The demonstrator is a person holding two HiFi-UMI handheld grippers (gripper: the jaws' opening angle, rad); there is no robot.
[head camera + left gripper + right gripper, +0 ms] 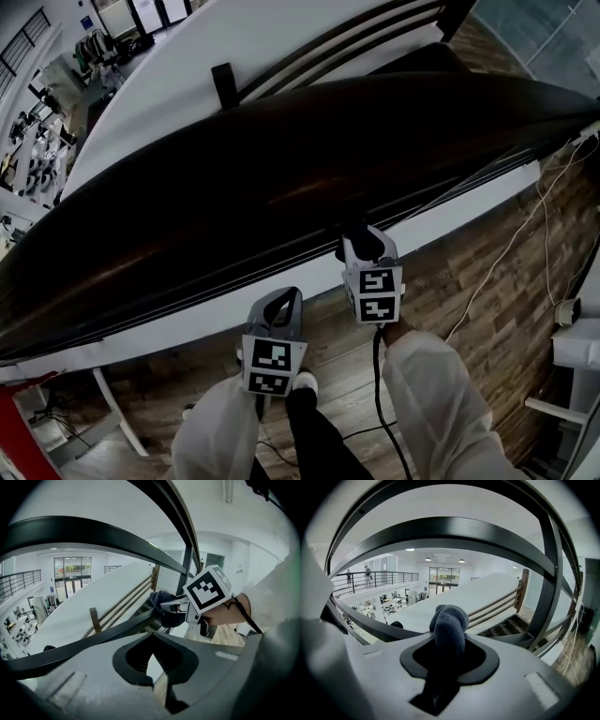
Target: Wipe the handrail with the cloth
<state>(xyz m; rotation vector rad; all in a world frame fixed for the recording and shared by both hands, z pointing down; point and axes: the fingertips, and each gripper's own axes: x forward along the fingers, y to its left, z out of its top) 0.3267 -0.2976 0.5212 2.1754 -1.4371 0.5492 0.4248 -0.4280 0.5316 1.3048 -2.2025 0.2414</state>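
The right gripper [364, 246] clamps the dark cloth [449, 623], seemingly touching the handrail [281, 178]. The left gripper [278, 302], jaws together and empty, sits just below the handrail.

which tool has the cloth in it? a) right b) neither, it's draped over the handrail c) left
A: the right gripper view shows the dark cloth pinched in the right tool, while the left tool holds nothing.
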